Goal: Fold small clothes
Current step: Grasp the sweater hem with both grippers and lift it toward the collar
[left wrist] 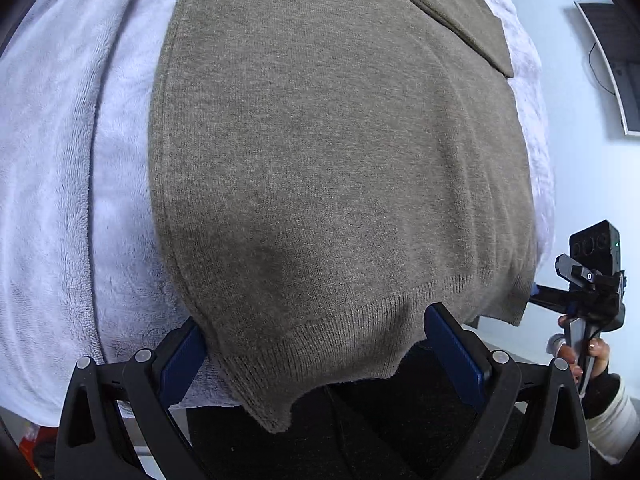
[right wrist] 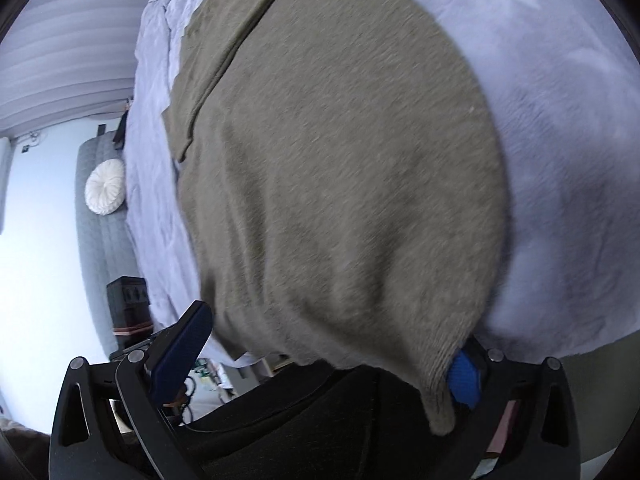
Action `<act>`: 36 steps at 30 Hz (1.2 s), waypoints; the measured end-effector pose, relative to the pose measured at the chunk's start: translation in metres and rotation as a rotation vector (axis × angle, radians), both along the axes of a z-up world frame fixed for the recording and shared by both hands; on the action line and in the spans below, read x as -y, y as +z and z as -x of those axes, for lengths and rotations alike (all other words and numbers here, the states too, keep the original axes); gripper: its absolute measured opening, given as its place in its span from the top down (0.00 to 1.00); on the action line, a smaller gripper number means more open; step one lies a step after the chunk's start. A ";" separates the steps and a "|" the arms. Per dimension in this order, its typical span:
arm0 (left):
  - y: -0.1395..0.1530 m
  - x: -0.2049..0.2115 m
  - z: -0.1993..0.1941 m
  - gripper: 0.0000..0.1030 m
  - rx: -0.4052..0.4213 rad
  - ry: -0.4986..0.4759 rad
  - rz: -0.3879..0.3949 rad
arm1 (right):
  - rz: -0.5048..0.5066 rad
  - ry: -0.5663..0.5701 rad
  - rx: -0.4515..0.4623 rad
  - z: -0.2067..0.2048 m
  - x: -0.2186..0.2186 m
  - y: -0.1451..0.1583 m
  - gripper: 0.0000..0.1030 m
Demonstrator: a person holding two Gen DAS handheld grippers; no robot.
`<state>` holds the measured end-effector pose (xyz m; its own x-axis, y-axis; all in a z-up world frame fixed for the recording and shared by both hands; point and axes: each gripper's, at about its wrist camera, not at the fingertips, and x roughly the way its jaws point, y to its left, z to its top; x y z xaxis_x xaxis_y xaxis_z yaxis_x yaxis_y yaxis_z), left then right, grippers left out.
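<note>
White blanket (left wrist: 60,160) bears sweater (left wrist: 328,160) between claws.

Both wrist views tilted steeply down, very close over the bed (left wrist: 60,160). Left view from the near hem, right view from the opposite corner. Shared: the brown sweater (left wrist: 340,160) on white bedding.

pale lilac fleece blanket (left wrist: 52,184) spread flat, filling most of both views. white round tufted cushion (right wrist: 106,192) leaning on grey padded upholstery (right wrist: 100,248), left of blanket edge. dark wooden box (right wrist: 130,300) below it. dark monitor (left wrist: 616,64) with trailing cable on white wall, far right.
</note>
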<state>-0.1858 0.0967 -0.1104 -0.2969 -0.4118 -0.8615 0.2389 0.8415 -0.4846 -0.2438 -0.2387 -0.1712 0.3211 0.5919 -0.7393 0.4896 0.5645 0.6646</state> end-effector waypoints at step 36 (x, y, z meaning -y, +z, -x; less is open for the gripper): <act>-0.002 0.054 -0.300 0.86 0.222 0.337 -0.056 | -0.310 -0.193 0.179 -0.289 0.112 0.011 0.85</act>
